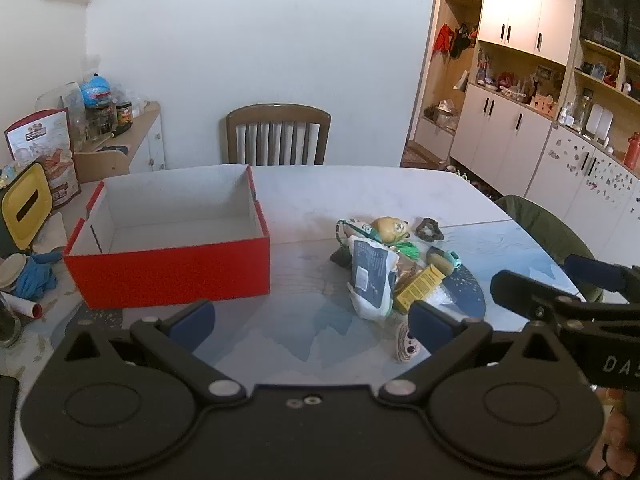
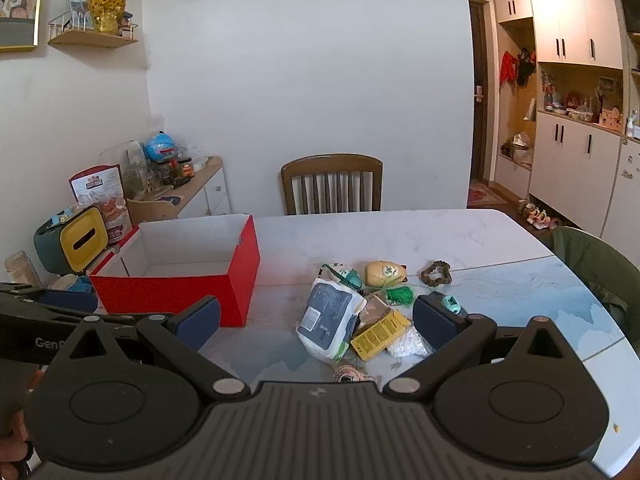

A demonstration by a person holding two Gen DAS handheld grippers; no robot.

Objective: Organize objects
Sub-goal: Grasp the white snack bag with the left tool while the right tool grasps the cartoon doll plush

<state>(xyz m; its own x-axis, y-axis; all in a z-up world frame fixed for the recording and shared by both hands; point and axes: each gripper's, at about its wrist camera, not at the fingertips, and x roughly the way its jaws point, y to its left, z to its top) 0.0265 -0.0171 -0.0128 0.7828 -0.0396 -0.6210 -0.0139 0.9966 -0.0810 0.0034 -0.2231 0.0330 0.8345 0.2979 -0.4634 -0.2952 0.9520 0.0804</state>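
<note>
An empty red box (image 1: 172, 268) (image 2: 180, 292) with a white inside sits on the table's left half. To its right lies a pile of small things: a white and blue tissue pack (image 1: 370, 280) (image 2: 328, 320), a yellow carton (image 1: 420, 286) (image 2: 380, 334), a yellow plush toy (image 1: 390, 229) (image 2: 385, 272), a green tassel (image 2: 398, 294) and a dark scrunchie (image 1: 430, 231) (image 2: 436, 272). My left gripper (image 1: 312, 326) is open above the near table, between box and pile. My right gripper (image 2: 316, 320) is open, hovering short of the pile, nothing between its fingers.
A wooden chair (image 1: 278, 134) (image 2: 331, 184) stands behind the table (image 1: 340, 188), a green one (image 2: 592, 264) at its right side. Clutter lines the left edge: a yellow tissue holder (image 1: 26, 204), blue gloves (image 1: 34, 276), jars. A small patterned toy (image 1: 408, 346) lies near the pile's front.
</note>
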